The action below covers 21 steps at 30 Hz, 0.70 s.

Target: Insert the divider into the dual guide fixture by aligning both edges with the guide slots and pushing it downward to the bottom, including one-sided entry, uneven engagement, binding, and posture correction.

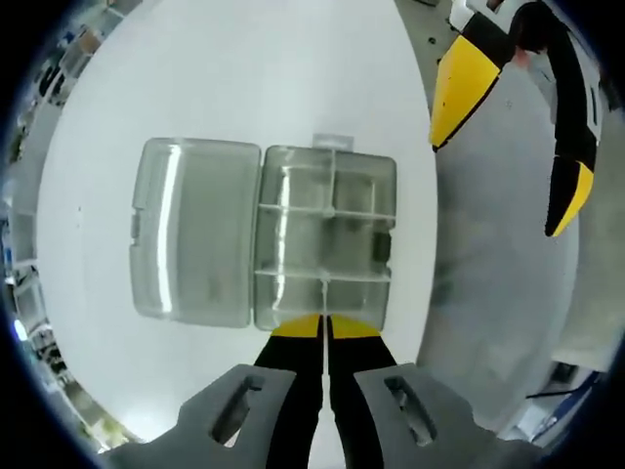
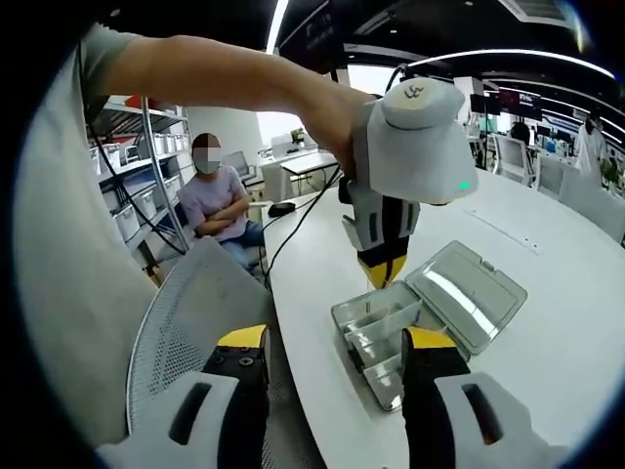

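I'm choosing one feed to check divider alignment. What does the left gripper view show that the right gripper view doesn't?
Left gripper view: the clear box from straight above, its compartments laid out, and the left gripper shut at the box's near edge.

Right gripper view: a seated person and shelving behind.

Both: the box with lid open flat, white table.

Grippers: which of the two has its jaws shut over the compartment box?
The left gripper: its yellow tips meet at the edge of the clear box, seemingly pinching a thin divider. The right gripper hangs open beside the table.
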{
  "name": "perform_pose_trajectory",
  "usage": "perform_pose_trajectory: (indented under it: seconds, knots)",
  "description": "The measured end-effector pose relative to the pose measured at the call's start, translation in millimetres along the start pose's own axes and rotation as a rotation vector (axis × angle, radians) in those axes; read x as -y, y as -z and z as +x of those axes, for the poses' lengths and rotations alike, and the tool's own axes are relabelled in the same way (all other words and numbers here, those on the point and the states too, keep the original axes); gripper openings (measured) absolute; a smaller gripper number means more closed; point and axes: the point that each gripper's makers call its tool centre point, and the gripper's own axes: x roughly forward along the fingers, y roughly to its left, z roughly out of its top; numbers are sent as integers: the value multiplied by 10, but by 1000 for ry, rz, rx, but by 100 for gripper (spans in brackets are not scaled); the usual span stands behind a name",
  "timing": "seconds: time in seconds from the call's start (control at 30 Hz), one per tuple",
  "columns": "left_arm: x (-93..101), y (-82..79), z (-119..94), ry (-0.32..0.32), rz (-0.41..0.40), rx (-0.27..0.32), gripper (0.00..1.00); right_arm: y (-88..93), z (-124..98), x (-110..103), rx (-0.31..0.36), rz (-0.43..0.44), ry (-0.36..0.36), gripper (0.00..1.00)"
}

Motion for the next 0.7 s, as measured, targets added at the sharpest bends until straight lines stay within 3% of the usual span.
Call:
perform_pose_trajectory:
  seconds: [0.7]
  knots:
    - [-2, 35, 53, -9, 33, -18, 0, -7, -6, 12, 6, 9, -2, 51]
